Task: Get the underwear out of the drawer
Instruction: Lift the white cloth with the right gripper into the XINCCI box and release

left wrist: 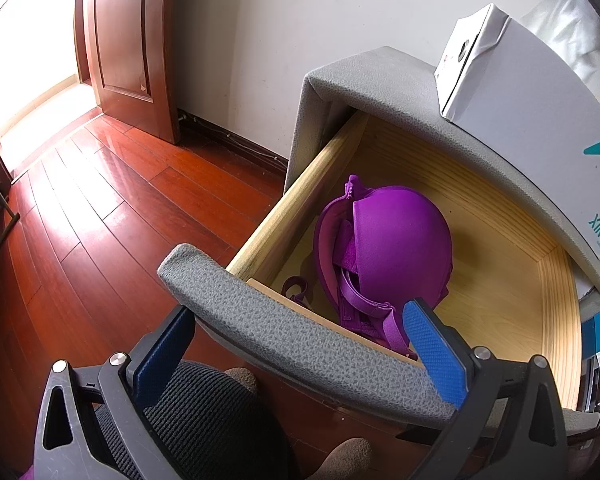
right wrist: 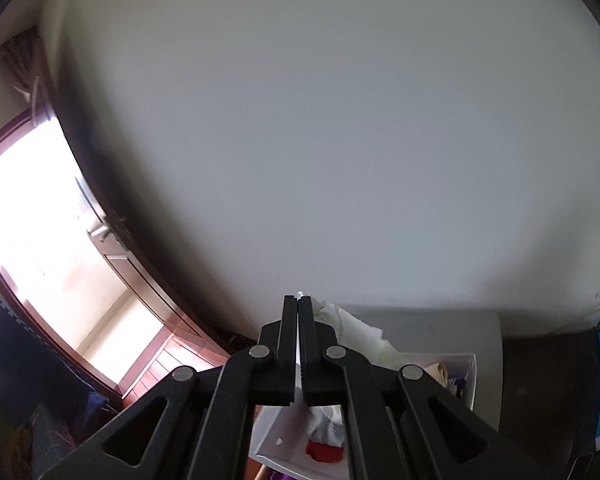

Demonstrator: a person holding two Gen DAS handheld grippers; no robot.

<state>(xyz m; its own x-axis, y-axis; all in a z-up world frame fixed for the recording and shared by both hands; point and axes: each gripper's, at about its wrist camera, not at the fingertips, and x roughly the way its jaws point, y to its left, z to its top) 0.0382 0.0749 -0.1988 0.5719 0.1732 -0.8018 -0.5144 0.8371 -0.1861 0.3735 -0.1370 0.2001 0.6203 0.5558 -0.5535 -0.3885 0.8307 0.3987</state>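
In the left wrist view a purple bra [left wrist: 384, 256] lies in the pulled-out wooden drawer [left wrist: 512, 280] of a grey nightstand. My left gripper [left wrist: 300, 344] is open, its blue pads [left wrist: 436, 356] straddling the grey padded drawer front [left wrist: 300, 340], just short of the bra's straps. In the right wrist view my right gripper [right wrist: 299, 304] is shut on a white garment [right wrist: 356, 332], held up in front of the wall, above a white box [right wrist: 292, 448] holding red and white clothing.
A white cardboard box [left wrist: 532, 100] stands on the nightstand top. A red wooden floor [left wrist: 112, 208] and a brown door [left wrist: 128, 40] lie to the left. A dark mesh chair back [left wrist: 204, 420] is below the left gripper. A bright doorway [right wrist: 28, 232] is at the left.
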